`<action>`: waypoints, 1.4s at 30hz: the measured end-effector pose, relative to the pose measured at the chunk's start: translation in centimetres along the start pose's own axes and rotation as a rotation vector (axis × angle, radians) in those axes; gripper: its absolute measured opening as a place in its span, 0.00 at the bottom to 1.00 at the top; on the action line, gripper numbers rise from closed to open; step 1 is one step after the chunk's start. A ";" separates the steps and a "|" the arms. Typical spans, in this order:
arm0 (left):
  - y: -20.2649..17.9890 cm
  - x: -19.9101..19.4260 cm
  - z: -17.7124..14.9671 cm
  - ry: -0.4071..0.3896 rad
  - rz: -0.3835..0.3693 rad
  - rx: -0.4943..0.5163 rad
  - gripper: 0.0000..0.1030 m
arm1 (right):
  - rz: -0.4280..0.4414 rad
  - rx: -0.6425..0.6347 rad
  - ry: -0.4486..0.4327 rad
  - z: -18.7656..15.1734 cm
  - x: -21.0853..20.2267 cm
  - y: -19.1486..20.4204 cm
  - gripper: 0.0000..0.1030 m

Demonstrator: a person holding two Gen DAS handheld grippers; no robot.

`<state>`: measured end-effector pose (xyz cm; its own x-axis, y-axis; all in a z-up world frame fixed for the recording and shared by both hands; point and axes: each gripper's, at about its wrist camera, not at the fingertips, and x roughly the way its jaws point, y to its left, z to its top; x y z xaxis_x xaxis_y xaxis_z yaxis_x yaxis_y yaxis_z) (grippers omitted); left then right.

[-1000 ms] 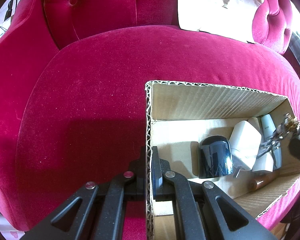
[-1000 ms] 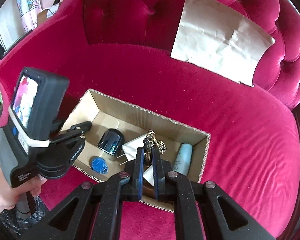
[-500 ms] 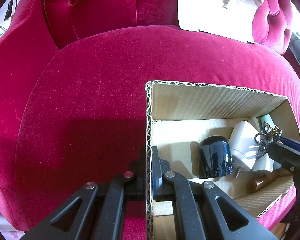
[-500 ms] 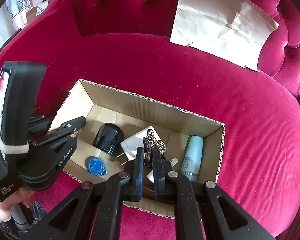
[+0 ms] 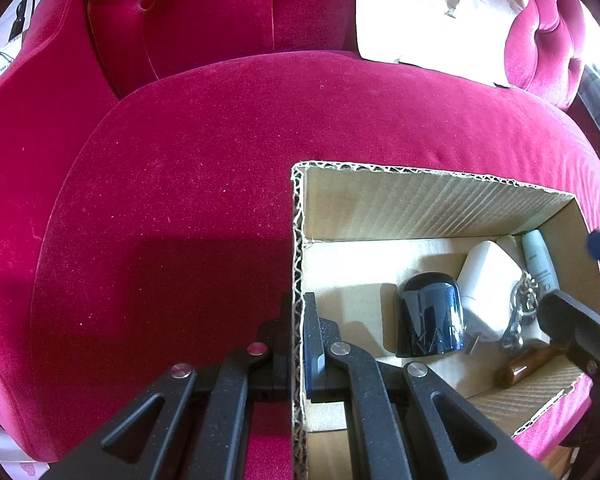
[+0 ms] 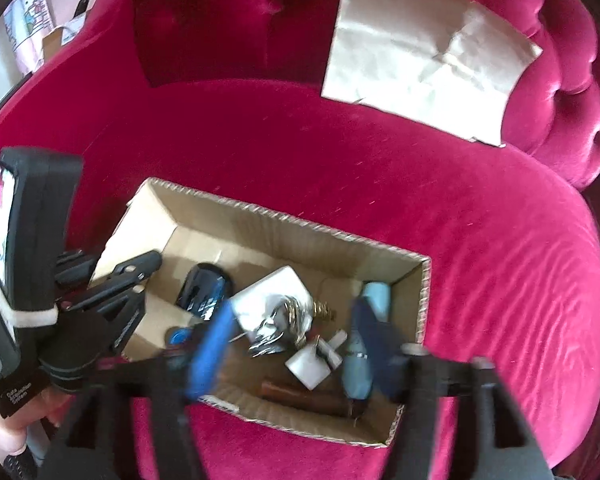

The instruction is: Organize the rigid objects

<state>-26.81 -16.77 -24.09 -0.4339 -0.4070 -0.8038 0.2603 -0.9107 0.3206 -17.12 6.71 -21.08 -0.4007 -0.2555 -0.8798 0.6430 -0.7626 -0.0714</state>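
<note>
A cardboard box [image 5: 420, 200] sits on the red velvet sofa; it also shows in the right wrist view [image 6: 284, 220]. My left gripper [image 5: 298, 340] is shut on the box's left wall. My right gripper [image 6: 296, 344] is open above the box, its blue pads blurred. A bunch of keys [image 6: 288, 320] lies loose on a white charger [image 6: 268, 296]; the keys also show in the left wrist view [image 5: 520, 312]. The box also holds a dark blue cap [image 5: 428, 320], a pale blue tube [image 5: 538, 256], a brown wooden piece [image 5: 524, 366] and a blue tag [image 6: 178, 336].
A crumpled sheet of brown paper [image 6: 424, 52] leans against the sofa back at the right. The tufted backrest and armrests ring the seat cushion [image 5: 204, 184]. The person's left hand [image 6: 4, 436] holds the left gripper's handle.
My right gripper has opened and let go of the keys, which now lie on the charger in the box. My left gripper keeps hold of the box wall.
</note>
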 end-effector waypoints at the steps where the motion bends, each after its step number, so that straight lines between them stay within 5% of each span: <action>1: 0.0 0.0 0.0 0.000 0.000 0.001 0.03 | -0.008 0.004 -0.004 0.1 0.0 -0.1 0.87; 4: -0.1 0.0 -0.1 -0.002 0.001 0.003 0.03 | -0.028 0.010 0.000 0.2 0.0 -0.3 1.00; 35: -0.3 -0.3 -0.4 -0.009 0.033 0.042 0.05 | -0.026 0.050 -0.011 0.4 -0.6 -1.4 1.00; 37: -0.2 -0.4 -0.5 -0.005 0.048 0.041 0.11 | -0.023 0.053 -0.014 0.4 -0.8 -1.5 1.00; 38: -0.2 -0.4 -0.6 -0.004 0.064 0.042 0.23 | -0.023 0.056 -0.015 0.5 -0.9 -1.6 1.00; 39: -0.1 -0.5 -0.7 -0.002 0.070 0.042 0.48 | -0.022 0.058 -0.017 0.5 -1.0 -1.7 1.00; 41: 0.0 -0.7 -0.8 -0.008 0.078 0.040 0.80 | -0.018 0.065 -0.023 0.5 -1.4 -1.9 1.00; 42: -0.1 -1.2 -0.9 -0.026 0.084 0.046 0.88 | -0.018 0.066 -0.025 0.4 -1.6 -2.0 1.00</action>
<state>-25.55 -16.16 -23.65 -0.4342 -0.4831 -0.7603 0.2573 -0.8754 0.4093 -18.04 8.36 -19.36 -0.4286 -0.2561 -0.8665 0.5914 -0.8045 -0.0548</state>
